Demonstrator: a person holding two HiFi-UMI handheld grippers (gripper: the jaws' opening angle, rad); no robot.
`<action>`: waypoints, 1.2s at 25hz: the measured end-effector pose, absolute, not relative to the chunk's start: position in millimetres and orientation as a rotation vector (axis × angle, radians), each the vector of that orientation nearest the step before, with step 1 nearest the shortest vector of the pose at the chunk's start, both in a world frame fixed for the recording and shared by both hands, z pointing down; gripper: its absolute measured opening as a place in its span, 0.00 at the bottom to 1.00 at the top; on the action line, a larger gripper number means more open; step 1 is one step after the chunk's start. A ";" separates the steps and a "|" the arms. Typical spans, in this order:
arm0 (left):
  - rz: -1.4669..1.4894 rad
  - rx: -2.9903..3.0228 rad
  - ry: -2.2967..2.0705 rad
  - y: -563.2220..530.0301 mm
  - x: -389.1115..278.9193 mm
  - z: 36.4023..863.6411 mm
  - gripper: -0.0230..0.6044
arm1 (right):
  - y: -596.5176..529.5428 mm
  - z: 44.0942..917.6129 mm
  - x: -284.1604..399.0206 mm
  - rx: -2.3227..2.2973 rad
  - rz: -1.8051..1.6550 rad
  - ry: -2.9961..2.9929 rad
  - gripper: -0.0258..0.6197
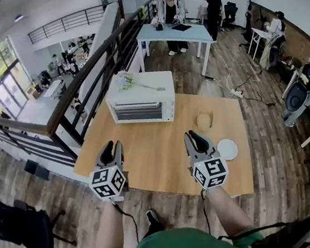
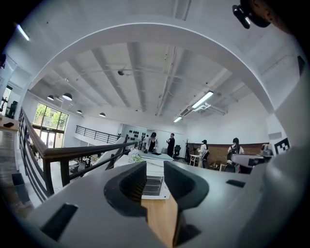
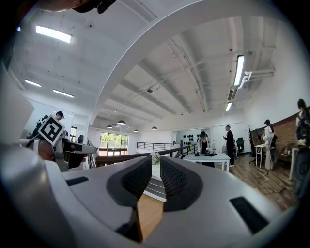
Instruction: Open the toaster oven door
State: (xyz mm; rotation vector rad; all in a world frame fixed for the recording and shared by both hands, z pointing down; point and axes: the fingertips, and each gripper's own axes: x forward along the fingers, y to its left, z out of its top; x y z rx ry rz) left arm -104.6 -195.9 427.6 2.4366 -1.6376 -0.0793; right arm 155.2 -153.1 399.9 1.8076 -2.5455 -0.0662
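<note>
The toaster oven stands at the far edge of the wooden table, its front turned toward the person and its door shut flat against the body. A small bunch of flowers lies on top of the oven.

Nearer the person than the oven, and well apart from it, both grippers are held over the table's near half and point toward the oven front. The left gripper is before the oven's left part. Its jaws are apart, and between them its own view shows only bare tabletop with the oven beyond. The right gripper is off the oven's right corner. Its jaws stand a narrow slit apart, with nothing between them. Each marker cube faces up toward the head camera, and the two bare forearms reach forward roughly side by side from the bottom of the head view.

To the right of the oven and a little nearer lies a tan slice of bread. A white plate sits nearer still, just beside the right gripper.
</note>
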 end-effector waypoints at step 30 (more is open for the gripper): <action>-0.218 2.087 -1.262 -382.9 -108.8 546.7 0.23 | -270.6 431.8 138.0 1.896 0.084 -2.431 0.13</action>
